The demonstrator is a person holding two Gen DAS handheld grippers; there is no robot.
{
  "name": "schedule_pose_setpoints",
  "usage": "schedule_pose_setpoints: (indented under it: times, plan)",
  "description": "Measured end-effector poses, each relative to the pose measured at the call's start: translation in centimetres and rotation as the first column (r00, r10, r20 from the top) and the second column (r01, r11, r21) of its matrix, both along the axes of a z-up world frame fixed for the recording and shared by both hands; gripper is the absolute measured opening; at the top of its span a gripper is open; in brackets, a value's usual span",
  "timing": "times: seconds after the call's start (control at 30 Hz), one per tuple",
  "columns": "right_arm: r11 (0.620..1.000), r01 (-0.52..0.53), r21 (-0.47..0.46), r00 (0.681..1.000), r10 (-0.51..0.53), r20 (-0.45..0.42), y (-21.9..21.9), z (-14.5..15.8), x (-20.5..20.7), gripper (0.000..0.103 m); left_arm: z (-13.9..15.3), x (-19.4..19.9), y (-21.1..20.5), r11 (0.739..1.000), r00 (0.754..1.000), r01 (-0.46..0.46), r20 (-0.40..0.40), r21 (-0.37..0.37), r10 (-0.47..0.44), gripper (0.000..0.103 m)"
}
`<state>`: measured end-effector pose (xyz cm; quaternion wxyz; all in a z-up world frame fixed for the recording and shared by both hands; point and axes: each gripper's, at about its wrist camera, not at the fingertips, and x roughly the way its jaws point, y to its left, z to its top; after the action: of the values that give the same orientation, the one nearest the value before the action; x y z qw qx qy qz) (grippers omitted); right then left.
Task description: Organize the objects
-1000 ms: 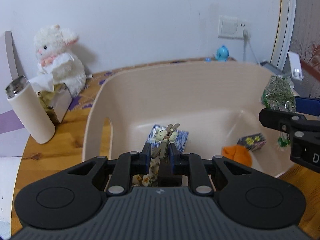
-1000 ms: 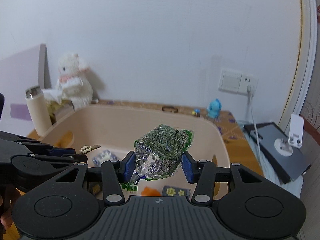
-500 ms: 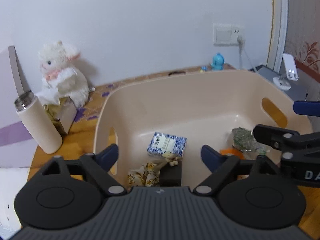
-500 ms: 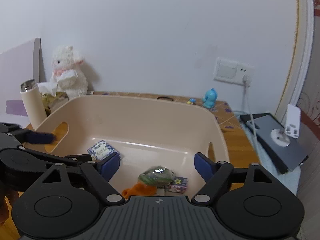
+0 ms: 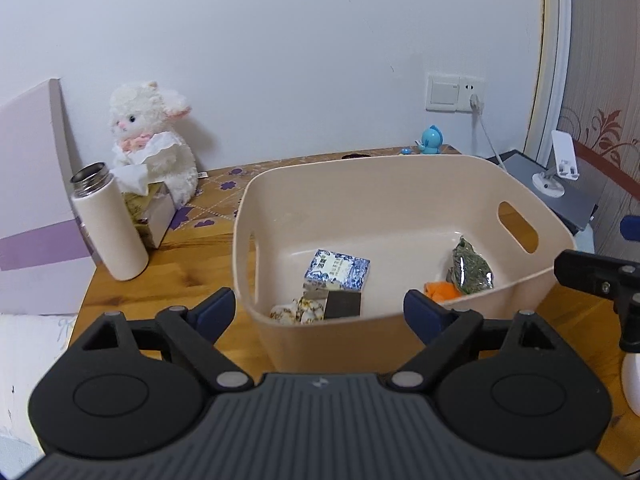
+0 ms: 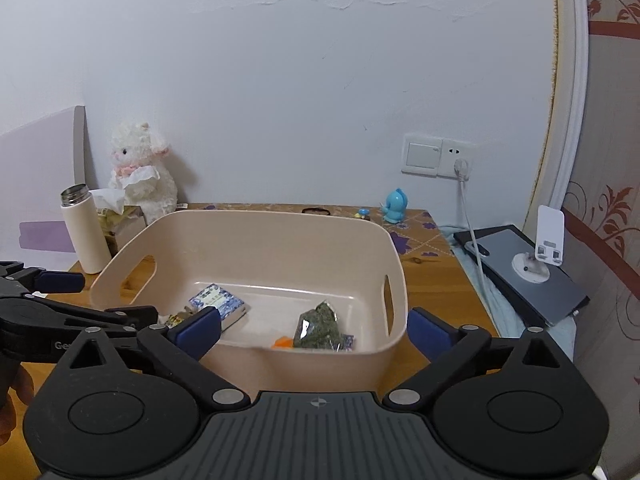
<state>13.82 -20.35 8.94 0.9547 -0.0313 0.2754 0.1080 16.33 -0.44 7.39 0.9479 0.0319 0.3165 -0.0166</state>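
Observation:
A beige plastic bin (image 5: 400, 176) (image 6: 256, 236) stands on the wooden table. Inside lie a blue-and-white box (image 5: 337, 270) (image 6: 218, 301), a clear bag of green dried leaves (image 5: 470, 267) (image 6: 319, 325), an orange item (image 5: 441, 291) (image 6: 282, 342), a dark box (image 5: 343, 302) and a flowered packet (image 5: 297, 312). My left gripper (image 5: 318, 312) is open and empty, held before the bin's near wall. My right gripper (image 6: 313, 328) is open and empty, also in front of the bin, to the right of the left one.
A white bottle (image 5: 110, 230) (image 6: 83, 232), a tissue box (image 5: 154, 208) and a white plush lamb (image 5: 150, 140) (image 6: 140, 176) stand left of the bin. A blue toy (image 5: 432, 140) (image 6: 396, 206) sits at the back. A grey tablet with a phone stand (image 6: 532, 268) lies to the right.
Both grippers opened and let go: the flowered packet and the leaf bag dropped into the bin. Both grippers then pulled back and up, out of the bin.

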Motion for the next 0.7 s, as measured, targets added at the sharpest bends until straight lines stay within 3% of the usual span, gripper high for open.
schedule_pose_setpoints:
  times: [0.23,0.7]
  plan:
    - [1.0,-0.002,0.008,1.0,0.002,0.009,-0.1,0.0,-3.2,0.103,0.6,-3.9,1.4,0.998,1.0,-0.018,0.016,-0.068,0.019,0.092]
    - [0.999,-0.014,0.037,1.0,0.014,0.01,-0.7,-1.2,-9.1,0.103,0.4,-11.1,2.0,0.998,0.999,0.003,0.04,-0.07,-0.001,0.092]
